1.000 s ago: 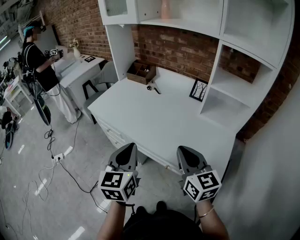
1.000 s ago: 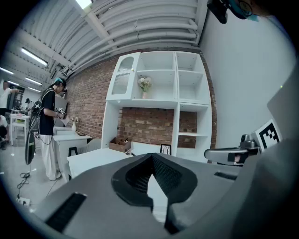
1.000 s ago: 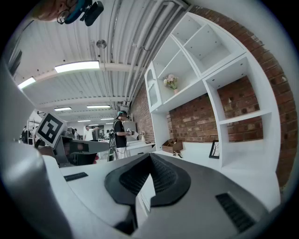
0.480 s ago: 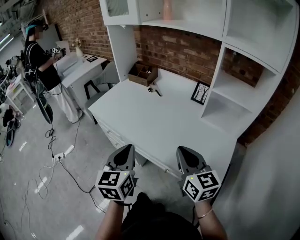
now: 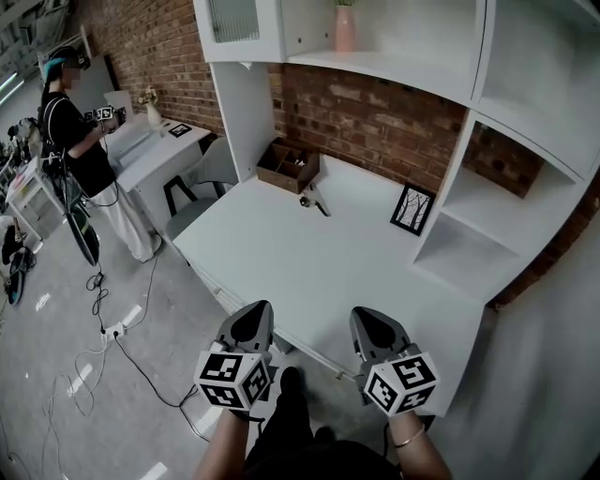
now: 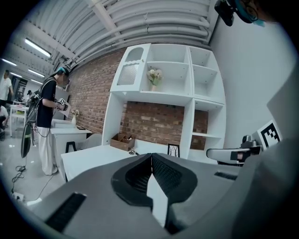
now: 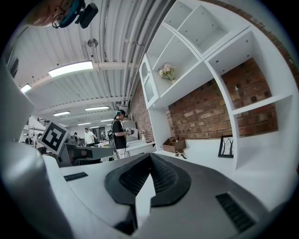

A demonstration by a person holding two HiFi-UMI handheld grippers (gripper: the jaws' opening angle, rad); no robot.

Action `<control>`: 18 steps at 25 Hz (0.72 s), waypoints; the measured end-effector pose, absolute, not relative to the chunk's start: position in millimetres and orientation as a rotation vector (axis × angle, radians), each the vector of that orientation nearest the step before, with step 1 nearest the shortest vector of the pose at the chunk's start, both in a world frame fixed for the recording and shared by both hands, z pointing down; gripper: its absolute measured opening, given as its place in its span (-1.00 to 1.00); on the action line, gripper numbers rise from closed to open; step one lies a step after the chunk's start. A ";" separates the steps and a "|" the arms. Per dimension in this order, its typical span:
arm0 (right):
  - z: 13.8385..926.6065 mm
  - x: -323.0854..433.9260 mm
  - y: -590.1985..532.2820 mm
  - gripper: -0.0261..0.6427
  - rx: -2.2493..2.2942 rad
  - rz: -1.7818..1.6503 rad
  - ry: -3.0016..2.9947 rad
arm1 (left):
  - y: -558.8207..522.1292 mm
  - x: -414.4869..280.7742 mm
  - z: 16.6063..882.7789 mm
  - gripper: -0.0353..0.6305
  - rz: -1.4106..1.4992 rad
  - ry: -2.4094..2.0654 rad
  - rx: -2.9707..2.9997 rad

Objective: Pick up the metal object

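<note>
The metal object (image 5: pixel 310 199) is small and shiny, with a dark handle. It lies at the back of the white desk (image 5: pixel 309 272), just in front of a brown box; it also shows far off as a speck of metal object (image 6: pixel 132 151) and metal object (image 7: pixel 181 155). My left gripper (image 5: pixel 251 322) and right gripper (image 5: pixel 373 324) hover side by side over the desk's front edge, far short of the object. On both the left gripper (image 6: pixel 151 156) and the right gripper (image 7: pixel 150 157) the pads meet, shut with nothing held.
A brown box (image 5: pixel 289 165) and a framed picture (image 5: pixel 412 208) stand at the back of the desk, with white shelving (image 5: pixel 487 178) at the right and a pink vase (image 5: pixel 345 28) above. A chair (image 5: pixel 202 183), a second desk (image 5: pixel 155 150) and a person (image 5: pixel 80 159) are left; cables cross the floor.
The head view has tilted up and closer, so more of the upper shelf and the vase shows. Both grippers sit slightly lower in the picture, still shut and level with each other.
</note>
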State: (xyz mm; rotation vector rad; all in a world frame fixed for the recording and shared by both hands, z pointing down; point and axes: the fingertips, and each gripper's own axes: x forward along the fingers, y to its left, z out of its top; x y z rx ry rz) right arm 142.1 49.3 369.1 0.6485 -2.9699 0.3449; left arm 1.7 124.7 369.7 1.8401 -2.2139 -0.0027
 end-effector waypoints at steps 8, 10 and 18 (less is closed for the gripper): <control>377.5 66.3 -9.7 -0.91 0.670 0.354 -2.926 | 51.7 -63.7 384.9 -0.86 -0.026 -2.084 1.902; 379.9 49.2 -22.7 -0.91 0.684 0.360 -2.912 | 35.5 -81.3 389.1 -0.82 -0.038 -2.055 1.905; 390.0 -1.1 -68.4 -0.91 0.759 0.399 -2.859 | -25.5 -140.6 402.5 -0.61 -0.107 -1.938 1.906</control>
